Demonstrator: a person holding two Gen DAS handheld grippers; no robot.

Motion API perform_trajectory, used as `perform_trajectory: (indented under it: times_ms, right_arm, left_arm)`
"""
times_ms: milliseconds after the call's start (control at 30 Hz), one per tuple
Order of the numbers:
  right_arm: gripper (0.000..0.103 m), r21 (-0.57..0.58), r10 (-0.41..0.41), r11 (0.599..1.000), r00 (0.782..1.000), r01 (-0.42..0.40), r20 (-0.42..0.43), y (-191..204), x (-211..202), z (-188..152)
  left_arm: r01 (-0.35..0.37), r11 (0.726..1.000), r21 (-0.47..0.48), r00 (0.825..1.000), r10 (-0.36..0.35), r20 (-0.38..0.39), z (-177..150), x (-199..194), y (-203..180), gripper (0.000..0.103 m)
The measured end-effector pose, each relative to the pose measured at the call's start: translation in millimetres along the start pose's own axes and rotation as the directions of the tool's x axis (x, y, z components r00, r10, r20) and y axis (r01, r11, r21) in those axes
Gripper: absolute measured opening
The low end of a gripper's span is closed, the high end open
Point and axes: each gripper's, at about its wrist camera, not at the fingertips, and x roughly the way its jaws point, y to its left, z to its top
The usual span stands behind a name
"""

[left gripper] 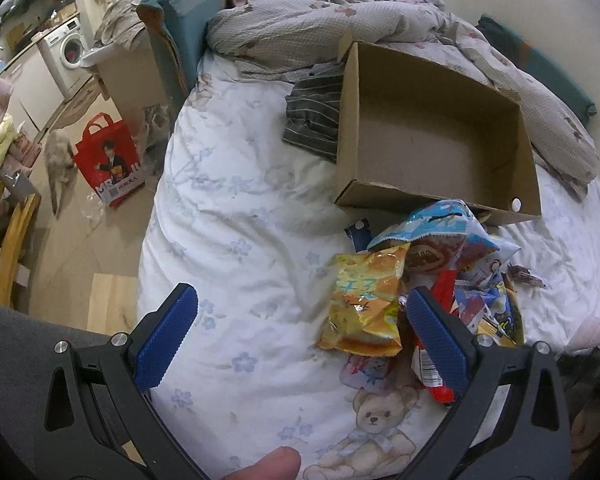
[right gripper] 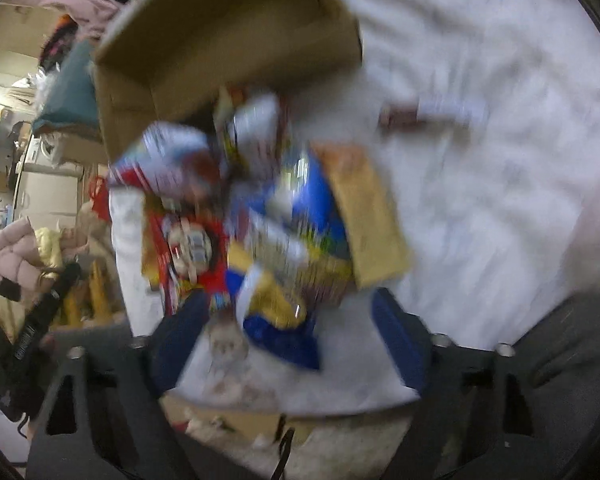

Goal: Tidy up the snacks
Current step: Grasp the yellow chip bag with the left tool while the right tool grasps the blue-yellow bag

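left hand-held gripper spread wide, right hand-held gripper likewise; crinkled, colourful snack packets heaped

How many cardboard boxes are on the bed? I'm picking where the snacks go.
1: the cardboard box sits open and empty behind the snack pile; others may be hidden.

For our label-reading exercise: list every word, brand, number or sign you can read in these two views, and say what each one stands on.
"MR" is the only readable fragment, in large white letters on the red shopping bag; the remaining letters are cut off.
Yellow snack packet: blue characters, too distorted to read.
Brown round label on the red snack packet: too small to read.
Blue snack packets: print unreadable.
Right wrist view: the snack pile is too blurred to read.
Cardboard box: no text.
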Motion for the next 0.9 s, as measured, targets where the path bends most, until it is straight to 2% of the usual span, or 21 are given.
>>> perform_trajectory:
  times_ms: [133, 200, 267, 300, 367, 433, 533, 633, 767, 833, 900]
  right_arm:
    - [0.079, 0.002, -0.035, 0.999, 0.997, 0.035, -0.068, 14, 34, -26]
    - [0.075, -0.022, -0.082, 0.997, 0.995, 0.081, -0.060, 21, 47, -30]
    - [0.065, -0.037, -0.124, 0.992, 0.991, 0.122, -0.049, 26, 58, -33]
    - [0.055, -0.037, -0.128, 0.991, 0.991, 0.127, -0.047, 27, 61, -34]
    - [0.051, -0.048, -0.142, 0.989, 0.989, 0.140, -0.029, 31, 60, -37]
    - [0.042, -0.076, -0.143, 0.987, 0.990, 0.142, -0.008, 35, 53, -40]
    - [0.037, -0.095, -0.092, 0.991, 0.996, 0.091, -0.007, 40, 33, -49]
    - [0.037, -0.126, -0.025, 0.992, 1.000, 0.025, 0.002, 49, 3, -51]
    - [0.037, -0.166, 0.060, 0.985, 0.996, -0.049, 0.064, 54, -41, -41]
    - [0.037, -0.189, 0.094, 0.979, 0.991, -0.074, 0.099, 58, -56, -35]
    - [0.037, -0.218, 0.110, 0.973, 0.985, -0.080, 0.131, 58, -67, -18]
  left_arm:
    - [0.004, 1.000, -0.018, 1.000, -0.005, -0.016, 0, 2, 3, 0.103]
    - [0.009, 1.000, -0.024, 1.000, -0.010, -0.025, 0, 3, 4, 0.103]
    - [0.008, 1.000, -0.022, 1.000, -0.009, -0.022, 0, 3, 4, 0.103]
    - [0.005, 1.000, -0.018, 1.000, -0.005, -0.019, 0, 3, 4, 0.103]
    - [0.002, 1.000, -0.016, 1.000, -0.003, -0.016, 0, 2, 4, 0.103]
    - [0.002, 1.000, -0.021, 1.000, -0.003, -0.021, 1, 2, 6, 0.103]
    - [0.005, 0.999, -0.039, 0.999, -0.006, -0.036, 2, 4, 10, 0.103]
    - [0.017, 0.998, -0.068, 0.997, -0.022, -0.072, 6, 11, 16, 0.103]
    - [0.036, 0.992, -0.118, 0.989, -0.052, -0.139, 12, 24, 26, 0.103]
    - [0.045, 0.990, -0.136, 0.980, -0.070, -0.186, 16, 35, 28, 0.103]
    - [0.071, 0.985, -0.155, 0.960, -0.110, -0.257, 19, 51, 26, 0.103]
